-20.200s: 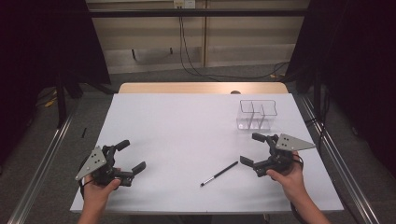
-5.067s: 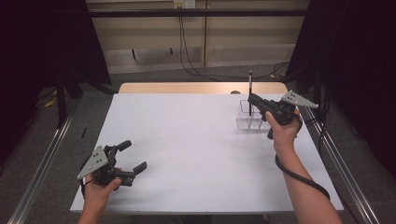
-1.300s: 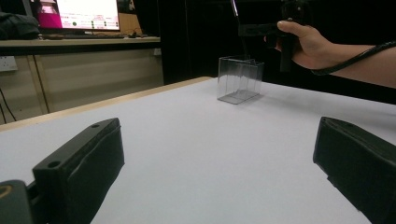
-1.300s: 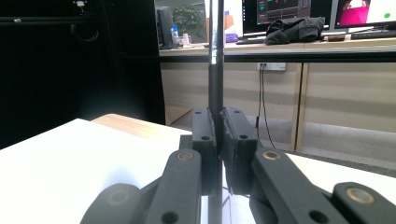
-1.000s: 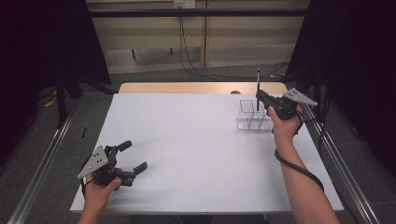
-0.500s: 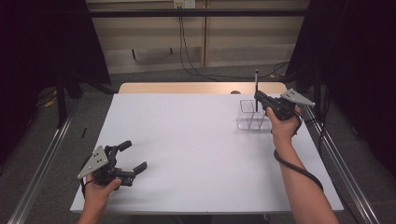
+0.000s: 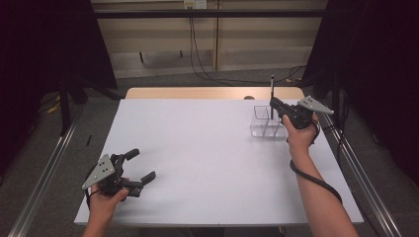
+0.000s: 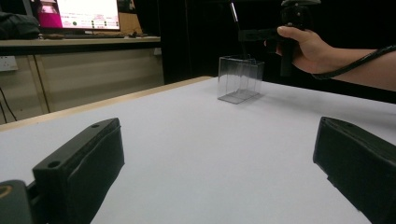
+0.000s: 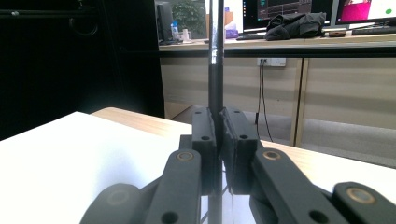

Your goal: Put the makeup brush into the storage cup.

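Note:
A thin black pen stands upright with my right gripper shut on it, held over the clear plastic box at the table's far right. In the right gripper view the pen rises straight up between the closed jaws. The left gripper view shows the clear box far off, with the pen and a hand above it. My left gripper rests near the front left of the white table, open, with nothing between its jaws.
The clear box has inner dividers. A wooden strip runs along the table's far edge. Metal rails flank the table on both sides. Cables hang down the wall behind.
The right gripper has lowered the upright pen slightly toward the clear box. Long before, the pen lay on the table near the front. The left gripper has stayed put.

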{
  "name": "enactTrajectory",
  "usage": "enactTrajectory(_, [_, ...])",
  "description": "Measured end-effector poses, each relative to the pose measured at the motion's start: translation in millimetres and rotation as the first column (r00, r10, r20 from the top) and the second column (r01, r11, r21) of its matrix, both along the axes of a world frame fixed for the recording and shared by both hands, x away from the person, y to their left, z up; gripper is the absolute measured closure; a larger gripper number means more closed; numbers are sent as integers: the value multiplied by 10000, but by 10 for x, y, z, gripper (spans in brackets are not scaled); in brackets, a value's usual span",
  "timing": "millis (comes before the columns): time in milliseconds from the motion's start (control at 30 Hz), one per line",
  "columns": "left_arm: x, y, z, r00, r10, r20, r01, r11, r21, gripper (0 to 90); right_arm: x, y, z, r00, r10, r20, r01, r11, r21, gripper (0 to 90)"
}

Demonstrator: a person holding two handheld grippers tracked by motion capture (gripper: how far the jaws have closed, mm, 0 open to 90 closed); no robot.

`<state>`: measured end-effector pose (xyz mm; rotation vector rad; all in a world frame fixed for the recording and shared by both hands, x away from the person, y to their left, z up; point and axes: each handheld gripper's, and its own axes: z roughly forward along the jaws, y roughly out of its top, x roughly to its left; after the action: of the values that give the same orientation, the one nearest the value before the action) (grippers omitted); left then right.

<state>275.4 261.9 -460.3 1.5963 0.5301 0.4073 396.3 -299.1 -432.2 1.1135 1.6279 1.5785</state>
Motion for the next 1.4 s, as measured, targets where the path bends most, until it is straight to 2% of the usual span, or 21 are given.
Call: enactTrajectory(1400, [-2, -1, 2, 10000, -21, 25, 20, 10000, 78, 18, -54, -22, -112, 9998, -25, -180, 23, 9999, -129, 842])
